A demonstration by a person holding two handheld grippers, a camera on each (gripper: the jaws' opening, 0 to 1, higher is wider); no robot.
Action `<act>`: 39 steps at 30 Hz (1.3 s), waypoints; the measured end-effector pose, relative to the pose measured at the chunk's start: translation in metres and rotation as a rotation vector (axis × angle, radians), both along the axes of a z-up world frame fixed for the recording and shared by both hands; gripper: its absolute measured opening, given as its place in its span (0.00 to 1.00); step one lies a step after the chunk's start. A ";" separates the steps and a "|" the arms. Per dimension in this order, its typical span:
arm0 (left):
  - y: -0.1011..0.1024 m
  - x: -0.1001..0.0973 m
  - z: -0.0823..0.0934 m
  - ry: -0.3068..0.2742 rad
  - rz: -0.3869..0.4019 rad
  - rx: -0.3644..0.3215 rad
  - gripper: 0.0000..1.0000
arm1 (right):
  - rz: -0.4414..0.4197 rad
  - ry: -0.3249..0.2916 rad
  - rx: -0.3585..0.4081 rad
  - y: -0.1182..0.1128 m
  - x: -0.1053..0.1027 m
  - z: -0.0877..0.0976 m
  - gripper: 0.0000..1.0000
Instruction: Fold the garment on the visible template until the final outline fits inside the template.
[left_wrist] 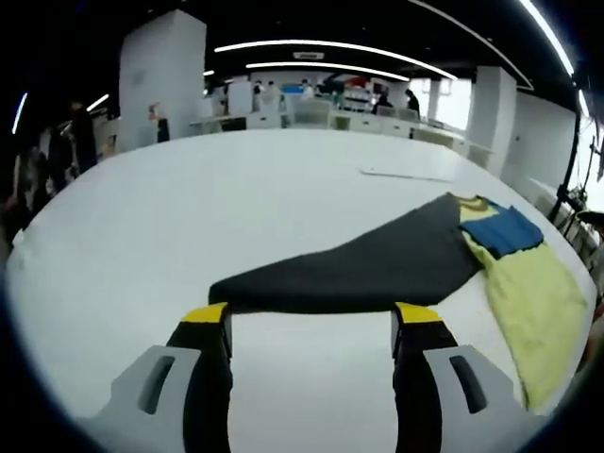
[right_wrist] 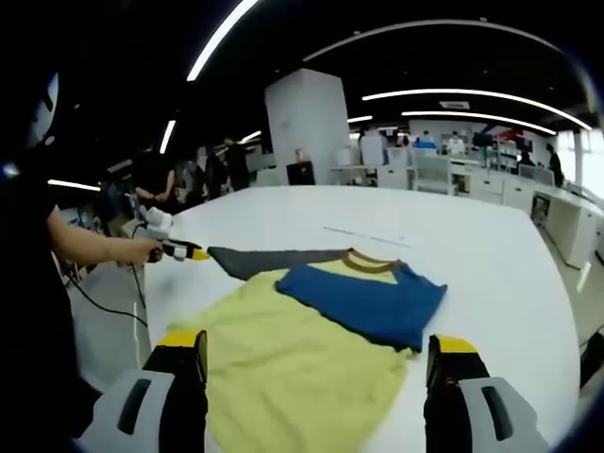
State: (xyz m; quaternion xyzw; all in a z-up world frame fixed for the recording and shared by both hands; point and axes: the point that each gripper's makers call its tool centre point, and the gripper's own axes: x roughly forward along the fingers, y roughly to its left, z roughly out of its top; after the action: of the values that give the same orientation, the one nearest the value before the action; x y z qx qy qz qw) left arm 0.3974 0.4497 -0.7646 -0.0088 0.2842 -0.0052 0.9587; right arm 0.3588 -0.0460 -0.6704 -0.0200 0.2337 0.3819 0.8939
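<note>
shirt (right_wrist: 311,349): flat on white table (right_wrist: 472,245); yellow body, blue panel folded across the upper part, brown collar, dark grey sleeve stretched out to one side
shirt vs right gripper (right_wrist: 316,363): yellow hem lies between the two jaws, blue panel just beyond the tips; cannot tell if the jaws touch the cloth
right gripper state: jaws spread wide, nothing clamped
shirt vs left gripper (left_wrist: 311,316): tip of grey sleeve (left_wrist: 377,264) lies right at the jaw tips, spanning the gap; yellow body (left_wrist: 533,302) and blue panel (left_wrist: 502,229) off to the right
left gripper state: jaws wide apart; cannot tell if a tip pins the sleeve edge
left gripper seen from right gripper view (right_wrist: 179,250): held by a hand (right_wrist: 143,250) at the sleeve end, at the table edge
template: thin flat sheet (left_wrist: 408,174) farther along the table, well apart from shirt
containers: cannot tell any
background: desks, people, ceiling lights
</note>
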 end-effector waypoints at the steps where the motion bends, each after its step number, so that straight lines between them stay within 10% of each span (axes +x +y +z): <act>1: 0.004 0.000 -0.001 0.002 0.011 0.000 0.60 | -0.001 0.001 -0.001 -0.001 0.000 0.000 0.95; 18: 0.054 0.007 -0.011 0.018 0.124 0.029 0.37 | -0.012 -0.003 -0.019 -0.006 0.006 -0.002 0.90; 39: 0.060 0.015 -0.019 0.015 0.143 -0.056 0.14 | -0.023 0.012 -0.039 -0.006 0.005 -0.007 0.87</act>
State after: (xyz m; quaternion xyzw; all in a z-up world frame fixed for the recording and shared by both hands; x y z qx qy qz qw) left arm 0.4121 0.5097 -0.7837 -0.0556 0.2897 0.0554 0.9539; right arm 0.3640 -0.0519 -0.6769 -0.0324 0.2467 0.3672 0.8962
